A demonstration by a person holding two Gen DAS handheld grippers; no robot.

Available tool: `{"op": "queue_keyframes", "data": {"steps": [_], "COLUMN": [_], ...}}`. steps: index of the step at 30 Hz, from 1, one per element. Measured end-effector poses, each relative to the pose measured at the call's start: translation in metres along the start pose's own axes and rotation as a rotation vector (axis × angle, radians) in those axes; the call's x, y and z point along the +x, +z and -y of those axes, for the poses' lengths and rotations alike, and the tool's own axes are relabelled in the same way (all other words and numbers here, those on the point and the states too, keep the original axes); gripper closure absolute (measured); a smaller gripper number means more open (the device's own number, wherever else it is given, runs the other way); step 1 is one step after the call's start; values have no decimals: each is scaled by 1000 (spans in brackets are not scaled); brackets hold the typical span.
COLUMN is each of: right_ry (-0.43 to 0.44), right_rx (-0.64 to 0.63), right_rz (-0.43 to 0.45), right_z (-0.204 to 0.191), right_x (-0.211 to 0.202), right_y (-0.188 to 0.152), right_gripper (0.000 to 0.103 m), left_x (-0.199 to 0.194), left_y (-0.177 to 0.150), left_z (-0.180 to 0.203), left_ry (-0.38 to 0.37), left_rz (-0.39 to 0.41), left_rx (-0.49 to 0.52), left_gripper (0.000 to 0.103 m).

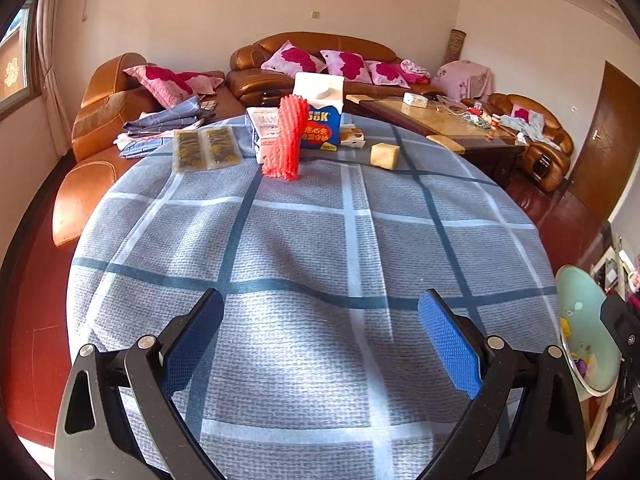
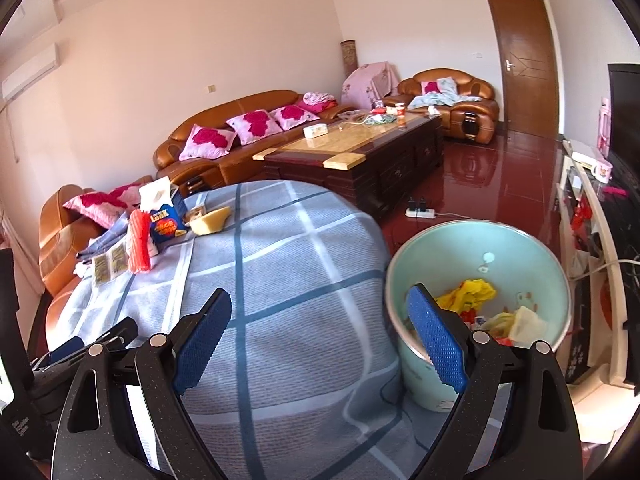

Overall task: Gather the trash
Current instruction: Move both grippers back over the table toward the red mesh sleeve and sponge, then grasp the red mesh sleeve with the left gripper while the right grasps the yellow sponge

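Both the left gripper (image 1: 320,340) and the right gripper (image 2: 320,340) gape wide and empty over the checked tablecloth (image 1: 304,240), the red foam net (image 1: 285,138), carton (image 1: 320,110) and packets (image 1: 206,148) lying at its far edge, the bin (image 2: 476,280) beside the table.

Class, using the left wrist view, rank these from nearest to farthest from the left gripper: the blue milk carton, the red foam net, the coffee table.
1. red foam net, upright, mid-table
2. blue milk carton, just behind the net
3. coffee table, beyond the cloth, right
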State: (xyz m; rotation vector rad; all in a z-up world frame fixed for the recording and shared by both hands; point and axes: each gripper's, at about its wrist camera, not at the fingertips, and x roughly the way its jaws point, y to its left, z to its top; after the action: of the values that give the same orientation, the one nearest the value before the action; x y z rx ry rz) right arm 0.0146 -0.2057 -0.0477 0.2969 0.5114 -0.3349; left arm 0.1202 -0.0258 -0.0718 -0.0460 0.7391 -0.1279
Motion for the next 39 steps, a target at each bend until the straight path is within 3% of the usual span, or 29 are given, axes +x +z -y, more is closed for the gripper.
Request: {"op": "queue_keyframes", "data": {"steps": [12, 21, 30, 33, 36, 39], "right_ry": [40, 87, 135, 143, 155, 152], "right_rx": [-47, -89, -49, -57, -69, -57], "right_rz": [-69, -161, -177, -186, -221, -255], "right_z": [-28, -59, -89, -102, -118, -130], "right_x": [34, 91, 147, 169, 197, 225], "right_y": [1, 19, 59, 71, 81, 86], "right_gripper": [17, 48, 49, 49, 49, 49], "left_x": [25, 60, 115, 138, 157, 165], "left_y": [7, 50, 115, 124, 126, 124], "left_z": [-36, -75, -58, -55, -55, -58], "left_ry": [5, -2, -25, -36, -46, -53], "left_rz": [-50, -56, -48, -83, -113, -123], "left_rx": [-33, -47, 3, -10, -21, -36], "left_gripper": [7, 13, 25, 26, 35, 36]}}
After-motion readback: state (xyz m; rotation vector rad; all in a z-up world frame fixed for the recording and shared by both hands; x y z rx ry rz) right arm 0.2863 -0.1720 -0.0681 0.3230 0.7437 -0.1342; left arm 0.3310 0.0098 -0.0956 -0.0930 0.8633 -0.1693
